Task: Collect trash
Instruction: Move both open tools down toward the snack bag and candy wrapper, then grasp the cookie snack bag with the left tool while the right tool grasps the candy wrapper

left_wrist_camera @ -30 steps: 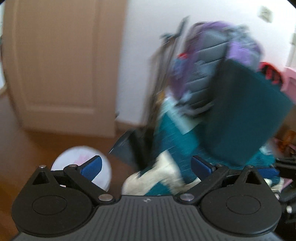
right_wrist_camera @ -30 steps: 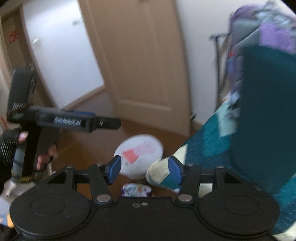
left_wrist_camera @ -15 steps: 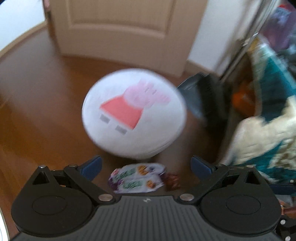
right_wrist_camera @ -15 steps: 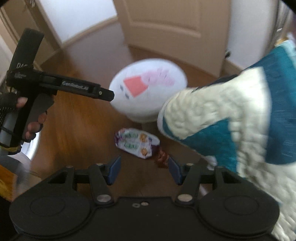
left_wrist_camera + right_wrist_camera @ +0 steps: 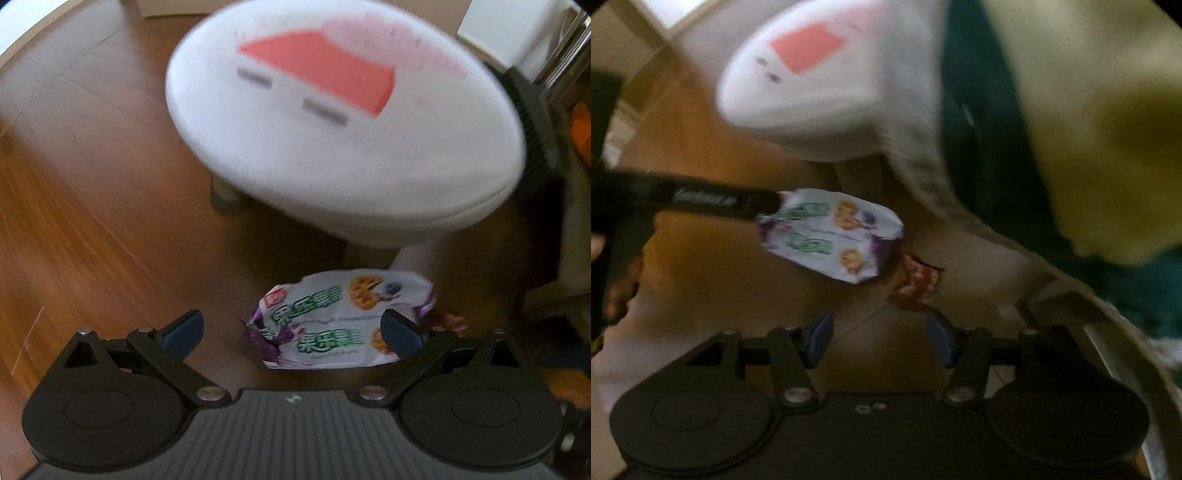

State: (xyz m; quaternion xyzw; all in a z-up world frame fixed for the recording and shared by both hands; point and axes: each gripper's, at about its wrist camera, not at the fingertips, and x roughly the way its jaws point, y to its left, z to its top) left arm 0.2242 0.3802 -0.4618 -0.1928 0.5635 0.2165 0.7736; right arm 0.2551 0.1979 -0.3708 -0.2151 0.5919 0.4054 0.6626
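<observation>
A crumpled white and purple snack wrapper (image 5: 343,321) lies on the wooden floor in front of a white stool. My left gripper (image 5: 291,332) is open and low over it, its jaws on either side of the wrapper's near end. The wrapper also shows in the right wrist view (image 5: 831,236), where the left gripper's finger (image 5: 713,201) reaches its left edge. A small red-brown wrapper (image 5: 916,284) lies just right of it, also visible in the left wrist view (image 5: 452,323). My right gripper (image 5: 879,343) is open and empty, just short of the red-brown wrapper.
A round white stool (image 5: 343,122) with a pink cartoon print stands right behind the wrappers, also in the right wrist view (image 5: 809,85). A teal and cream blanket (image 5: 1015,155) hangs close on the right. A dark dustpan (image 5: 532,118) sits behind the stool.
Both grippers have dropped towards the floor and moved in on the wrappers. The left gripper now straddles the white and purple wrapper; the stool looms larger.
</observation>
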